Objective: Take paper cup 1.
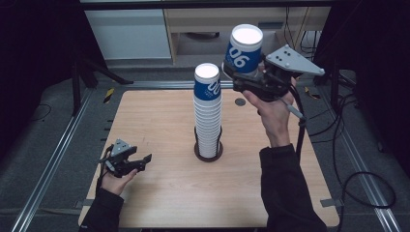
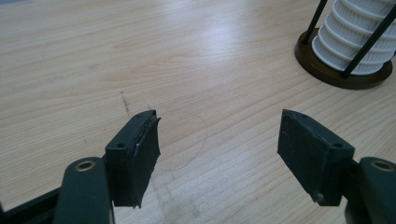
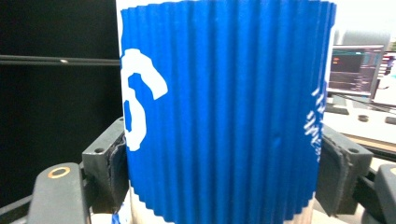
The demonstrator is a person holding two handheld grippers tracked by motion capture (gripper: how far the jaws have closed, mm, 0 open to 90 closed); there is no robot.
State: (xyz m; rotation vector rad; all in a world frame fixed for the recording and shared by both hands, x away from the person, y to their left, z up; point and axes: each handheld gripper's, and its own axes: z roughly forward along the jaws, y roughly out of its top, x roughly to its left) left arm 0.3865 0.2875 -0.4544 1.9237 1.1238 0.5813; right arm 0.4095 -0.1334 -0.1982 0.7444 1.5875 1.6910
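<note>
High view: right gripper (image 1: pixel 240 77) pinches blue ribbed paper cup (image 1: pixel 244 49), upright, held above and right of cup stack (image 1: pixel 208 111) in holder (image 1: pixel 208 152) at table (image 1: pixel 164 193) centre. Left gripper (image 1: pixel 140 162) spread, empty, low at left, well apart from stack.

In the right gripper view the blue cup (image 3: pixel 224 112) is cut off at top and bottom, its white print only partly legible. In the left gripper view the cup stack (image 2: pixel 355 37) and its holder (image 2: pixel 327 70) run off the frame's top-right edge.
</note>
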